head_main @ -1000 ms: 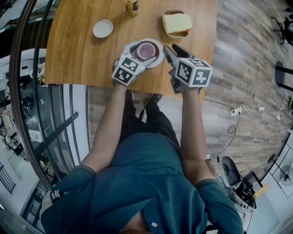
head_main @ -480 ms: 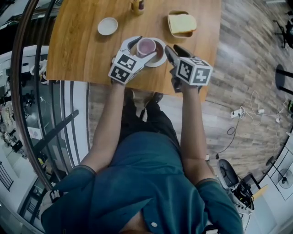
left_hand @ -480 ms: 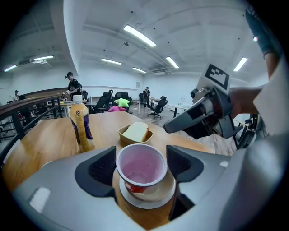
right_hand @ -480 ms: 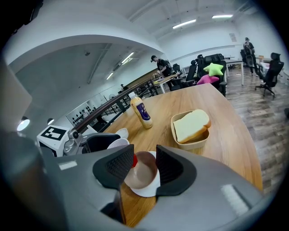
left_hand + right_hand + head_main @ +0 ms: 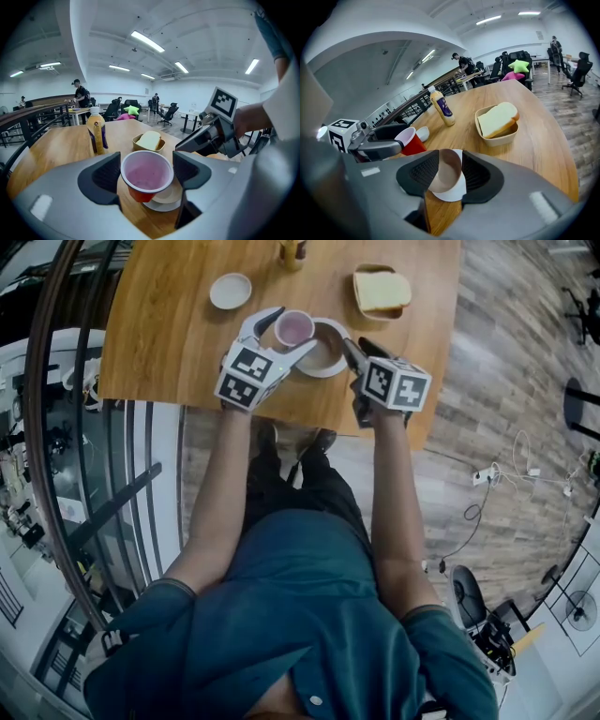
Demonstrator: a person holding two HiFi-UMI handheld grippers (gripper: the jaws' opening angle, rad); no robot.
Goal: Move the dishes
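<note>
My left gripper (image 5: 293, 333) is shut on a red plastic cup (image 5: 293, 326) with a pale pink inside, and holds it clear of the wooden table (image 5: 169, 343). In the left gripper view the cup (image 5: 146, 176) sits between both pads and hangs just above a round plate (image 5: 161, 201), brown inside with a white rim. The plate (image 5: 326, 354) lies flat on the table. My right gripper (image 5: 357, 343) stands at the plate's right edge with its jaws a little apart. In the right gripper view the plate (image 5: 446, 180) shows in that gap, and I see no clear grip.
A small white dish (image 5: 231, 290) lies at the table's far left. A yellow bottle (image 5: 292, 251) stands at the back. A bowl with sliced bread (image 5: 382, 292) sits at the far right. The table's near edge runs just behind both grippers. Chairs and people are far off.
The left gripper has raised the red cup off the plate and carried it slightly away, towards the far left. The right gripper has sunk a little towards the plate's right edge.
</note>
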